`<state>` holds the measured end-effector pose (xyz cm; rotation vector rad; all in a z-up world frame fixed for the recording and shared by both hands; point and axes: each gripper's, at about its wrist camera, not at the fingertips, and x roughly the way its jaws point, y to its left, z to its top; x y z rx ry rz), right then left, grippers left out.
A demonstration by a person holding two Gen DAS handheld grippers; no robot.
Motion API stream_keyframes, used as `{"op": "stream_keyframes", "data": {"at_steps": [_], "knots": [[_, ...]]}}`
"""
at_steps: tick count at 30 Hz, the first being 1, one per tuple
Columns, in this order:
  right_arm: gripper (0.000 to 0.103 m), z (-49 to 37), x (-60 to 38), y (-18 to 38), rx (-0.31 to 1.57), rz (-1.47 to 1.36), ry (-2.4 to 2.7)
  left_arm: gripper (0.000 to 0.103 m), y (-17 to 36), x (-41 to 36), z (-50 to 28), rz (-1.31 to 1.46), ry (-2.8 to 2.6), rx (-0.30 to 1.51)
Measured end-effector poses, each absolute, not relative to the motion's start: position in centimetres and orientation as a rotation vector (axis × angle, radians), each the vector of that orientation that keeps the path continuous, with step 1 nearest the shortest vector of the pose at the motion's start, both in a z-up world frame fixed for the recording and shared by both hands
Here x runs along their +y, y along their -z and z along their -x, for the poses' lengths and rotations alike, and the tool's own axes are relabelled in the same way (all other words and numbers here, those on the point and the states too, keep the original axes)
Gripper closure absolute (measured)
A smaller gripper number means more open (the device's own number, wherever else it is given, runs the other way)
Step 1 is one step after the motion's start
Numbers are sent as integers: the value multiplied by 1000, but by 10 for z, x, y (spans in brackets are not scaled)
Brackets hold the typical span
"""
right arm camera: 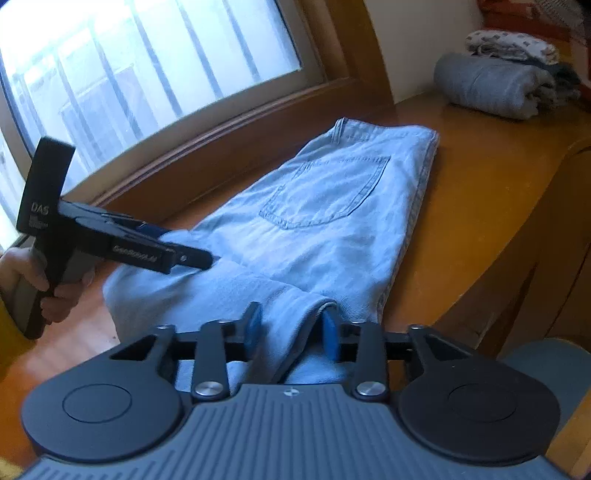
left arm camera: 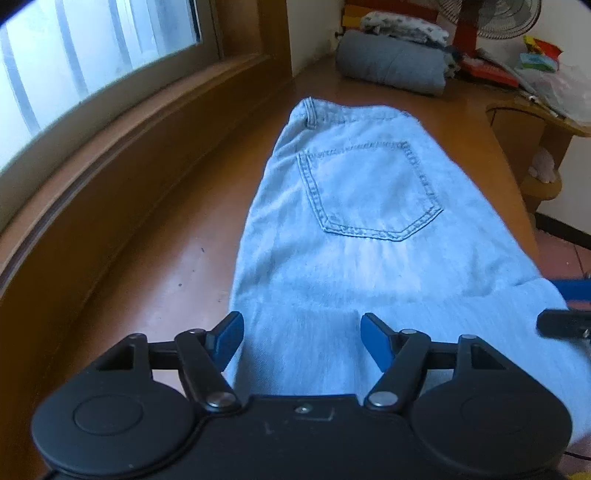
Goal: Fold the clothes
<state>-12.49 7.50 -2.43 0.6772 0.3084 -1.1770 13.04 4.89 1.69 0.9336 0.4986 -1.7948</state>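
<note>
Light blue jeans [left arm camera: 362,206] lie lengthwise on the wooden table, back pocket [left arm camera: 369,188] up, waistband at the far end. My left gripper [left arm camera: 302,338] is open, its blue pads either side of the near fold of denim. In the right wrist view the jeans [right arm camera: 332,206] run away to the upper right. My right gripper [right arm camera: 291,326] is open with the folded leg edge lying between its fingers. The left gripper [right arm camera: 207,258] shows there at left, held by a hand, its tip on the denim. The right gripper's tip shows at the right edge of the left wrist view [left arm camera: 561,323].
A window [left arm camera: 74,62] with a wooden sill runs along the left of the table [left arm camera: 166,236]. A folded grey garment [left arm camera: 391,62] with patterned clothes on top sits at the far end. A fan [left arm camera: 491,18] and clutter stand at the far right. The table's right edge [right arm camera: 491,236] drops off.
</note>
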Motion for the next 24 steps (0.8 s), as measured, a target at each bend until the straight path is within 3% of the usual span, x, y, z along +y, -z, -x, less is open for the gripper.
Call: {"op": "stream_keyframes", "data": {"at_steps": [3, 7, 15, 24], "knots": [[31, 125, 96, 11, 273, -640, 1294, 35, -28, 60, -148, -900, 1811, 494], [30, 126, 126, -2, 240, -623, 1351, 27, -40, 82, -177, -857, 1850, 491], [29, 100, 171, 16, 339, -711, 1358, 27, -15, 125, -202, -988, 1853, 486], [29, 73, 174, 13, 442, -551, 1298, 27, 1, 131, -184, -957, 1811, 523]]}}
